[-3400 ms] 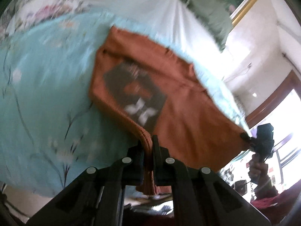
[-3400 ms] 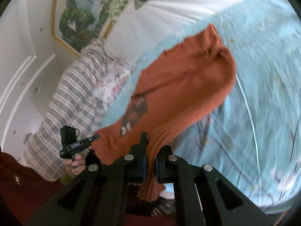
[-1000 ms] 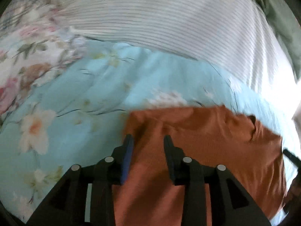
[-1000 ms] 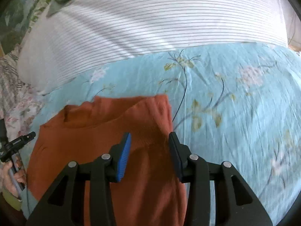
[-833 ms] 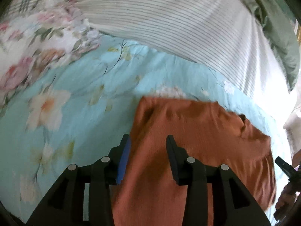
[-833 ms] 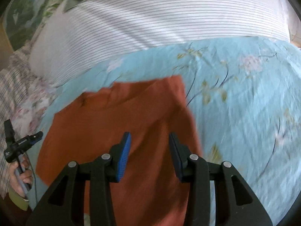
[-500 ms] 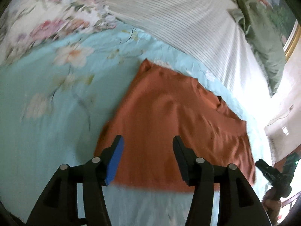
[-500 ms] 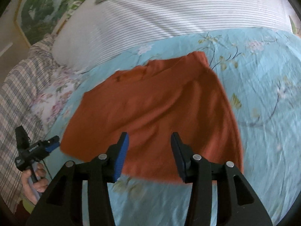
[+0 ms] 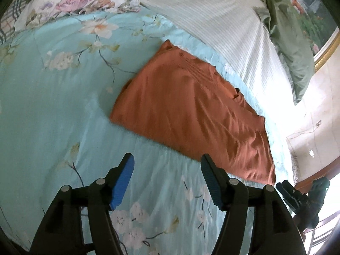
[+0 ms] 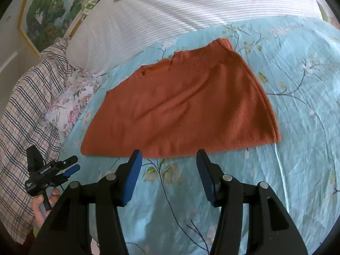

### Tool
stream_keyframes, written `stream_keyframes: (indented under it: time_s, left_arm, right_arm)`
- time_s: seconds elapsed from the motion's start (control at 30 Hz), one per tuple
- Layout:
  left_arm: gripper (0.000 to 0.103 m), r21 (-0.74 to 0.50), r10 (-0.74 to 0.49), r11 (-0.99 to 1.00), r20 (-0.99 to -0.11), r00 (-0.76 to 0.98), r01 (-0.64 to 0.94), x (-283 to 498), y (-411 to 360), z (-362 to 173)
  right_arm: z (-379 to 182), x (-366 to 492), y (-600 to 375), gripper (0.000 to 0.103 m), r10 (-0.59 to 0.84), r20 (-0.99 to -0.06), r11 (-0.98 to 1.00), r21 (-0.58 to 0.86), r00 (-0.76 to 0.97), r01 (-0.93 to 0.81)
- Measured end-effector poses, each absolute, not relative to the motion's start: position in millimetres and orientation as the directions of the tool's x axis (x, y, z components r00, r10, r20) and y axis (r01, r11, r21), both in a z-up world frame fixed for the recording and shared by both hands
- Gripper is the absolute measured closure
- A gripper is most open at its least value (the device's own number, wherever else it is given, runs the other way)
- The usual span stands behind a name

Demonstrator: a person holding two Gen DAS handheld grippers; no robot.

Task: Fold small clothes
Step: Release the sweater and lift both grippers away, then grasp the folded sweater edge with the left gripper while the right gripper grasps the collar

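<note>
An orange knit garment [image 9: 191,114] lies flat on the light blue floral bedspread [image 9: 53,106], folded with its plain side up. It also shows in the right wrist view [image 10: 180,108]. My left gripper [image 9: 166,159] is open and empty, held above the bedspread just short of the garment's near edge. My right gripper [image 10: 169,155] is open and empty, just short of the garment's near edge. The left gripper also shows at the left edge of the right wrist view [image 10: 70,165].
A white striped pillow [image 10: 180,6] lies behind the garment. A plaid cloth [image 10: 23,114] and a floral pillow [image 10: 68,106] lie at the left. A green cloth [image 9: 291,40] and a framed picture [image 10: 46,6] are at the back.
Both grippers let go of the garment, which now lies flat with its print hidden. Both have opened wider and pulled back and up from it.
</note>
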State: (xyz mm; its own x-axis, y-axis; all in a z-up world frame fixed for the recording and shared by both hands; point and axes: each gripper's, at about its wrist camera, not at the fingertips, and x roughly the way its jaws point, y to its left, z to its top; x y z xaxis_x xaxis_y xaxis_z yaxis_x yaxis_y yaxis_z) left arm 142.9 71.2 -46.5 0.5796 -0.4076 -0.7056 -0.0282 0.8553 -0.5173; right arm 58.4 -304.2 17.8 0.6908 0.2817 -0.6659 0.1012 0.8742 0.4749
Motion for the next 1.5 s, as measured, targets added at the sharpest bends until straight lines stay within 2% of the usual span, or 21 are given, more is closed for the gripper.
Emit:
stream_keyframes:
  time_s: [0.63, 0.97, 1.03, 1.1, 1.17, 1.33, 1.5]
  left_arm:
    - [0.033, -0.607, -0.440, 0.783, -0.694, 0.570, -0.136, 173, 74, -79]
    - [0.035, -0.582, -0.367, 0.794, -0.688, 0.626, -0.176, 218, 76, -81]
    - [0.045, -0.564, -0.348, 0.806, -0.697, 0.627, -0.180, 226, 72, -79]
    - [0.082, -0.556, -0.351, 0.814, -0.700, 0.622, -0.167, 236, 68, -77]
    - [0.094, -0.549, -0.350, 0.823, -0.694, 0.630, -0.148, 241, 64, -69]
    - [0.097, -0.445, -0.315, 0.895, -0.641, 0.700, -0.005, 231, 23, -24]
    - [0.098, -0.386, -0.423, 0.896, -0.586, 0.691, 0.221, 218, -47, 10]
  right_arm:
    - [13, 67, -295, 0.048, 0.319, -0.654, 0.857, 0.508, 0.686, 0.086]
    - [9, 82, -294, 0.048, 0.324, -0.655, 0.857, 0.509, 0.682, 0.082]
    - [9, 89, -297, 0.048, 0.329, -0.650, 0.854, 0.515, 0.685, 0.078]
    - [10, 95, -301, 0.048, 0.333, -0.645, 0.853, 0.516, 0.688, 0.072]
    - [12, 101, -307, 0.048, 0.338, -0.636, 0.855, 0.516, 0.693, 0.058]
    - [21, 115, -328, 0.048, 0.346, -0.608, 0.841, 0.539, 0.714, 0.051]
    - [29, 131, -350, 0.048, 0.350, -0.589, 0.826, 0.561, 0.728, 0.057]
